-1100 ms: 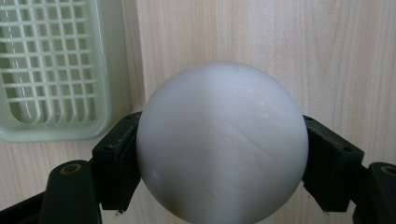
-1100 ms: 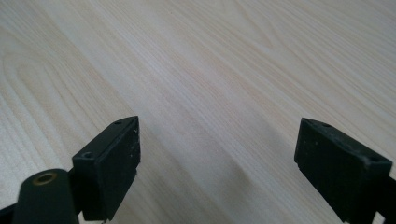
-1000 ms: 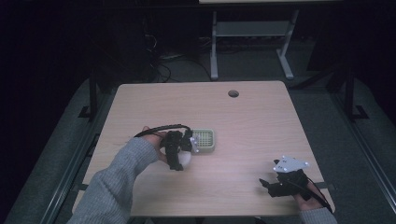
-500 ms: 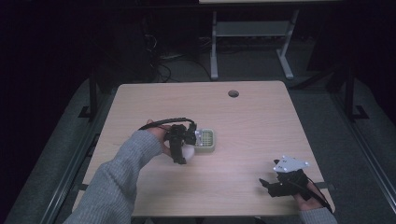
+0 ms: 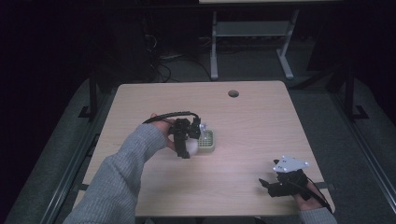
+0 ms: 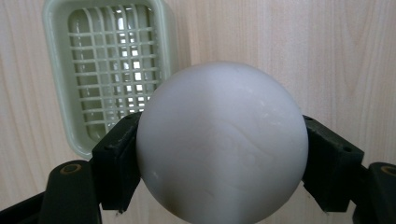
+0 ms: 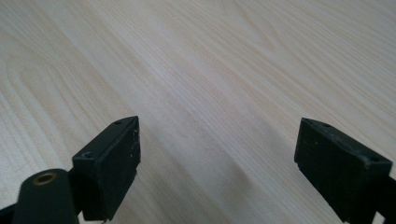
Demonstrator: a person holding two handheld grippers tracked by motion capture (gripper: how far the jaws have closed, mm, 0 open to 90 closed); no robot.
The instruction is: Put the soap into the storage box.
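A white ball (image 6: 222,140) sits between the two black jaws of my left gripper (image 6: 219,154), which is shut on it above the table. In the high view the left gripper (image 5: 186,140) hangs at the table's middle left, the white ball (image 5: 191,146) just left of a pale green grid basket (image 5: 208,141). The green basket (image 6: 112,70) lies beyond the ball at upper left in the left gripper view, with nothing seen inside it. My right gripper (image 5: 270,185) rests near the front right edge, and in its own view the right gripper (image 7: 217,158) stands open over bare wood.
The wooden table (image 5: 243,126) has a round cable hole (image 5: 233,93) near its far edge. A metal stand (image 5: 252,32) and cables are on the dark floor behind the table.
My left gripper has moved right and slightly forward with the white ball, closing in on the green basket. The right gripper has stayed put.
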